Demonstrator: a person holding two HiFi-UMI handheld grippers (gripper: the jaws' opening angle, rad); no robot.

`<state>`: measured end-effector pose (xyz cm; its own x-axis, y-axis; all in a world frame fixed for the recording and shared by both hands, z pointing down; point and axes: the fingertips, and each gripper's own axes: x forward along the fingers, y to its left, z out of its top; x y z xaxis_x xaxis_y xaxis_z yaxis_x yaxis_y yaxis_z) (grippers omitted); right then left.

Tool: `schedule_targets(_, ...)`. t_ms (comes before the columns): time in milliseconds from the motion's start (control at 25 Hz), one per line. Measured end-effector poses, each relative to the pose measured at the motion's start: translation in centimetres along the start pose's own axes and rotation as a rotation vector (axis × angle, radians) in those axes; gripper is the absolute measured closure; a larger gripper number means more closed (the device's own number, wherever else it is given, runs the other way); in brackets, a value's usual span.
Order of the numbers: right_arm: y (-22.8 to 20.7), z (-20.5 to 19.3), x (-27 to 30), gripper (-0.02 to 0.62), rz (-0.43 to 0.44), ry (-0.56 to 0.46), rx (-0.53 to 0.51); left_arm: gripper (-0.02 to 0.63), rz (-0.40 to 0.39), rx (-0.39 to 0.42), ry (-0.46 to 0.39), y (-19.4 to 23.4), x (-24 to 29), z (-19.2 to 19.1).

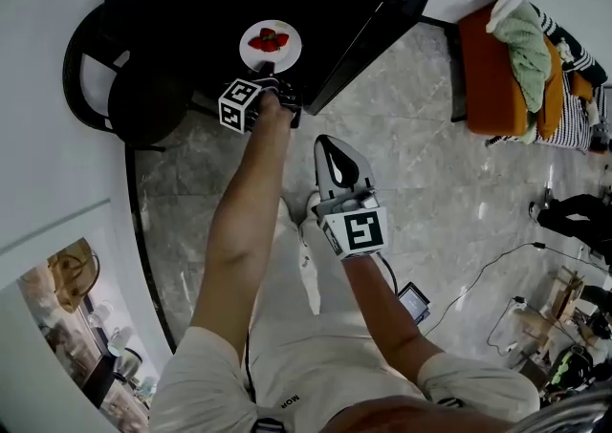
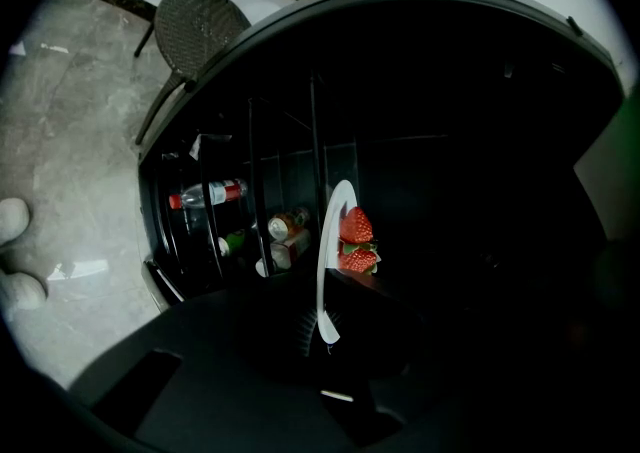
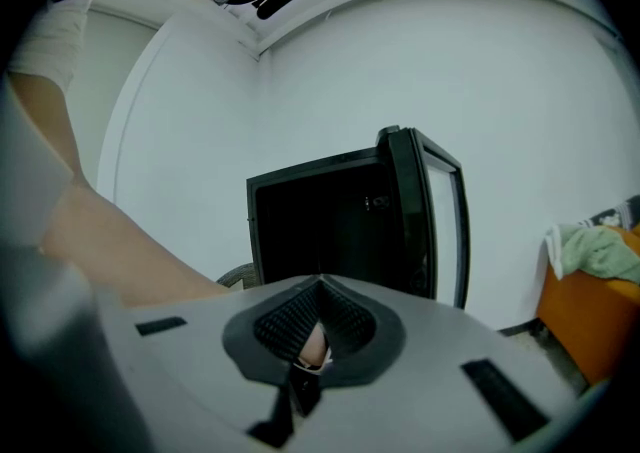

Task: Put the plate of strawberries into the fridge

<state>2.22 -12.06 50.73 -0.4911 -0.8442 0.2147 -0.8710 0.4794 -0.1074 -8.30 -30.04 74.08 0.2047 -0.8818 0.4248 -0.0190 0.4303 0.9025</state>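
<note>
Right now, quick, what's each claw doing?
Left claw: closed on the rim of the plate of strawberries.
Right claw: closed, nothing held.

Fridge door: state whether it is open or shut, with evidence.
Open: the fridge door stands swung aside, exposing the dark interior of the fridge.

You are peering into a fridge [image 2: 450,141] that is sinking to near-black in the left gripper view, with only the plate [image 2: 325,261] and strawberries [image 2: 356,229] catching light. Soft, even light is washing the floor [image 1: 402,135] in the head view. Fisheye bending and dark vignetting are crowding every edge.
</note>
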Motion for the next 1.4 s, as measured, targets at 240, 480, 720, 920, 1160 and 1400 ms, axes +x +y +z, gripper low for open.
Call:
schedule_targets(240,-0.4,-0.1,0.0,0.591,0.0,0.011,0.017,0.595,0.005,-0.026,-0.017,-0.4,0.7,-0.1)
schedule_targets(480,-1.0,-0.4,-0.1,0.591,-0.009,0.012,0.025,0.595,0.018,-0.009,-0.034,-0.6,1.1,0.0)
schedule_targets(720,-1.2,-0.8,-0.3,0.591,-0.008,0.019,0.033,0.595,0.02,-0.011,-0.045,-0.6,1.2,0.0)
schedule_targets(920,-1.1,-1.2,-0.5,0.591,0.006,0.029,0.05,0.595,-0.014,-0.034,-0.058,-0.6,1.2,0.1)
schedule_targets(1160,-1.3,-2.0,-0.2,0.591,0.02,0.043,0.069,0.58,-0.095,-0.036,-0.065,-0.6,1.3,0.1)
schedule_targets(1400,-0.9,-1.9,-0.2,0.591,0.031,0.044,0.08,0.523,-0.115,-0.06,-0.056,-1.1,0.3,0.0)
